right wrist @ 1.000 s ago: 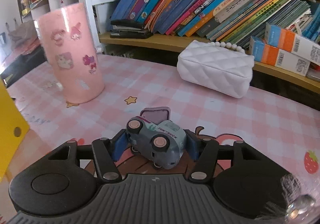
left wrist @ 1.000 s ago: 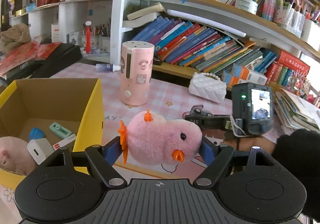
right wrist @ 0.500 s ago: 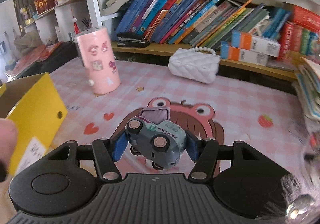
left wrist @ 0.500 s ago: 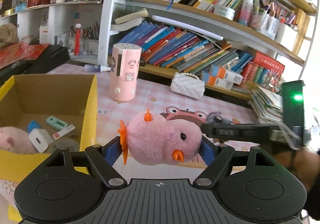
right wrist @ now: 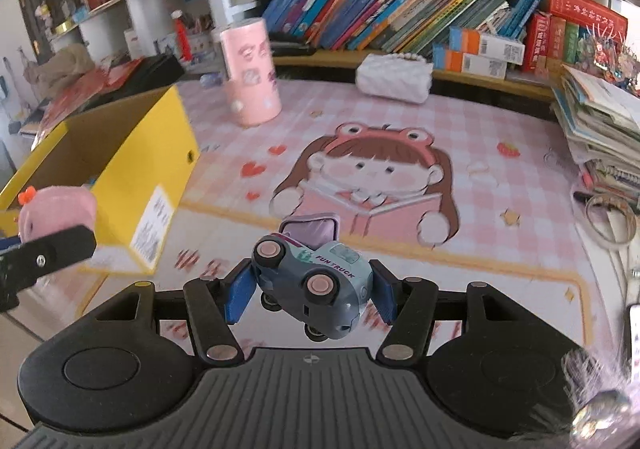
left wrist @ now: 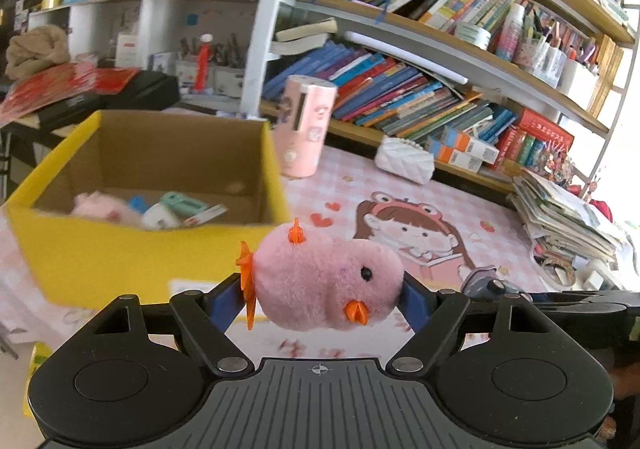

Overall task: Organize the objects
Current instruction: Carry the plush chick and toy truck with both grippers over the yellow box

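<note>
My left gripper point(left wrist: 326, 299) is shut on a pink plush chick point(left wrist: 326, 283) with an orange beak and comb, held in the air in front of the yellow cardboard box point(left wrist: 120, 261). The box stands open at the left and holds a pink plush and several small items. My right gripper point(right wrist: 311, 291) is shut on a grey-blue toy truck point(right wrist: 316, 281), lying tilted with its wheels toward me, above the pink table mat point(right wrist: 400, 121). In the right wrist view the chick point(right wrist: 56, 209) and the left gripper's finger show at the left edge, next to the box point(right wrist: 132, 165).
A pink cylinder point(right wrist: 250, 73) and a white quilted purse point(right wrist: 394, 77) stand at the back of the mat before the bookshelf. A stack of books and papers point(right wrist: 600, 129) fills the right edge, with a ring and small items lying near it.
Both grippers have pulled back from the shelf, so the table looks farther and more of the mat shows. The right gripper has also risen. The box sits more central in the left view. Both grips unchanged.
</note>
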The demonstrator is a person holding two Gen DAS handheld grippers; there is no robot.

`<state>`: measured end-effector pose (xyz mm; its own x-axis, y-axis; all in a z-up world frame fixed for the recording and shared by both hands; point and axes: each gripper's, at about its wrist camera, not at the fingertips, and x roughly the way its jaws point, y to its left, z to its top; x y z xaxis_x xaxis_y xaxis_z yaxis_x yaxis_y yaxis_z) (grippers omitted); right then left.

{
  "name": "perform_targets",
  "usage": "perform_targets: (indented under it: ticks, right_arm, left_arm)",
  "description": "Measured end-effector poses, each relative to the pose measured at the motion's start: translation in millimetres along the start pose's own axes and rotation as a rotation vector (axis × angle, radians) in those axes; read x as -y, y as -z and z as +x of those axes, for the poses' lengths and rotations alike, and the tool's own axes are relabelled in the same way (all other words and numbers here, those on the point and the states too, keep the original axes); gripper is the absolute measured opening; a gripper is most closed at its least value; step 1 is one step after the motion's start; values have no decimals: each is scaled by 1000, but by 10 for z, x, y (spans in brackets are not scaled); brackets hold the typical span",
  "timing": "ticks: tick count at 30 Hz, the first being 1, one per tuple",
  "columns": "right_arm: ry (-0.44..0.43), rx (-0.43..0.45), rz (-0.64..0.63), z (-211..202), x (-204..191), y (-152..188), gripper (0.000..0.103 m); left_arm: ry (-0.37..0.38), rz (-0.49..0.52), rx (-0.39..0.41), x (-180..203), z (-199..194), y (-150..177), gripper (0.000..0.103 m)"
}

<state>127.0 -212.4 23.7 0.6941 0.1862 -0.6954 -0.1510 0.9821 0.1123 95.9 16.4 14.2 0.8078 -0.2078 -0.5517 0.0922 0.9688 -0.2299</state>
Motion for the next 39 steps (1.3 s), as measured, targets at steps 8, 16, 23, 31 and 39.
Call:
perform_targets:
  ticks: [8,16,23,31,39]
  right_arm:
    - [-31,-22,-55,-174,-549,316,58]
    - [-65,-33,-104,-272,-1029,562,58]
    - [-100,-36,-127,-344,-1389,726,58]
    - [-124,-24,-161,-428,-1682,801,58]
    - [-131,-14,-192,-505,-1857,838,58]
  left_arm:
    - [-34,-20,-15,-359,-361,198,81]
    - [-70,-37,-11,-684,-700,344,81]
    - [-88,-42,-5,-913,-935,441,81]
    - [-101,-55,28,-1080,-1141,477,81]
    - [-100,-70,51,-1196,-1269,500,81]
